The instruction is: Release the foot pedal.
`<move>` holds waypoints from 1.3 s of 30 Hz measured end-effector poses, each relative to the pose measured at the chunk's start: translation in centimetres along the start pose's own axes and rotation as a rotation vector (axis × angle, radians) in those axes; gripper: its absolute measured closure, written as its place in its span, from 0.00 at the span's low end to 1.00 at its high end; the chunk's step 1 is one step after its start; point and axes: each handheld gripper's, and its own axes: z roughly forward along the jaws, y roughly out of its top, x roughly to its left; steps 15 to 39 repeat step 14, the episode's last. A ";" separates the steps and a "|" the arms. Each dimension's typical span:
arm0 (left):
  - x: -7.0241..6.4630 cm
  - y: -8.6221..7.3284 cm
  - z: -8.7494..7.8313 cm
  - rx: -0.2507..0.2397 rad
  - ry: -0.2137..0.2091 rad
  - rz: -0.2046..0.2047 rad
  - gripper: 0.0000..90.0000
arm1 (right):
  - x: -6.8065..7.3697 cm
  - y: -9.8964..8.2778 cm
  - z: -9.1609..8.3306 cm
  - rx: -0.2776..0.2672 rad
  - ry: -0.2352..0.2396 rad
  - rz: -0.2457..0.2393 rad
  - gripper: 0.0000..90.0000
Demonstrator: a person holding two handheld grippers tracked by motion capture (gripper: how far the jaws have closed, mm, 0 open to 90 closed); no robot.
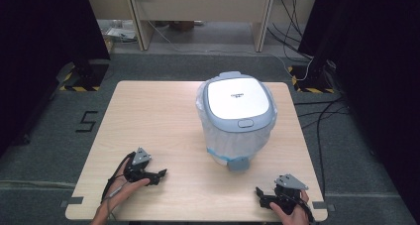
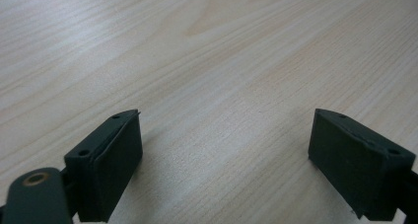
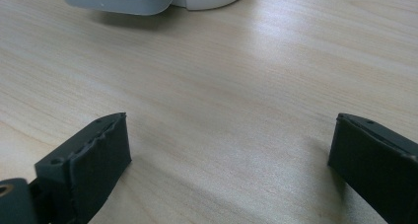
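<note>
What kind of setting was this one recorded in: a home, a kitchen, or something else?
Probably a lab or recording studio, not a home. A bare wooden table stands on grey carpet between black curtains, hazard-striped stand bases sit on the floor, and cables trail past. A lidded bin stands on the table.

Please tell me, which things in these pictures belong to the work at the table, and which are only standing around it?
Likely for the work:
pedal bin with a plastic liner and closed lid
left gripper, open
right gripper, open
wooden table

Only around:
cables on the floor
floor mark "5"
</note>
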 end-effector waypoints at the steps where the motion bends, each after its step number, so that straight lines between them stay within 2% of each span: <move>1: 0.0 0.0 0.0 0.000 0.000 0.000 0.13 | 0.0 0.0 0.0 0.000 0.000 0.000 0.03; 39: 0.0 0.0 0.0 0.001 0.000 0.001 0.13 | 0.0 0.0 0.0 0.001 0.006 -0.003 0.02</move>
